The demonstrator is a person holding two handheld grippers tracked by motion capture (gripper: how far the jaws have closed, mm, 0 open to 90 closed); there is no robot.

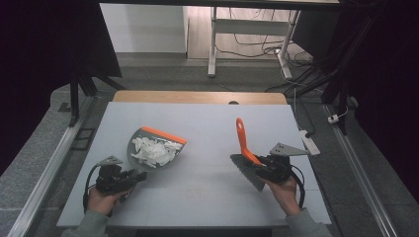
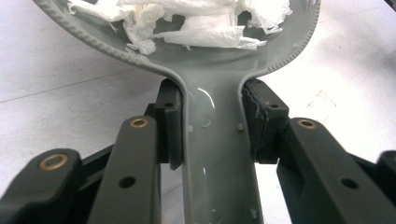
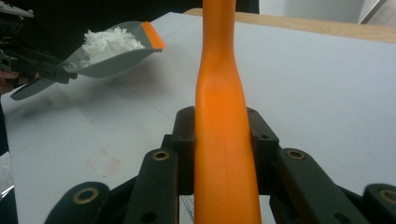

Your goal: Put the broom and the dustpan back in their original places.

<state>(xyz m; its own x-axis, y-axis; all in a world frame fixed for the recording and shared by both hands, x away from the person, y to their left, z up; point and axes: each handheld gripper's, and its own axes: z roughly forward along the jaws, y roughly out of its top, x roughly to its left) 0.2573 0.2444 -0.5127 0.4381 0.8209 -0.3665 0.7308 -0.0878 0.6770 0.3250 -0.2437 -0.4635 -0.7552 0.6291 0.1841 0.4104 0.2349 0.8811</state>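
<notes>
Jaws of the left gripper (image 1: 129, 178) are closed on the grey handle of the dustpan (image 1: 157, 147), one pad pressed to each side of it; jaws of the right gripper (image 1: 261, 167) are clamped on the orange handle of the brush (image 1: 243, 139), its grey bristles hanging toward the person. The dustpan sits over the left half of the table (image 1: 207, 197), loaded with torn white paper scraps (image 1: 155, 150), the brush over the right half, well apart from it.

The work in hand looks like carrying the loaded pan off to empty it. To do that well, keep the pan level or tipped slightly back toward the handle — the orange lip is the open side, and the scraps are light enough to slide or blow out. Move slowly, keep the grip firm, and hold the brush away from the pan.

The right gripper view gives the side profile: the pan (image 3: 112, 53) is lifted off the table with a shadow beneath, lip raised, scraps (image 3: 109, 41) heaped above the rim. The high view cannot settle that height. The left gripper view shows the grip itself — pads (image 2: 169, 123) seated just behind where the handle (image 2: 217, 140) widens into the pan.
</notes>
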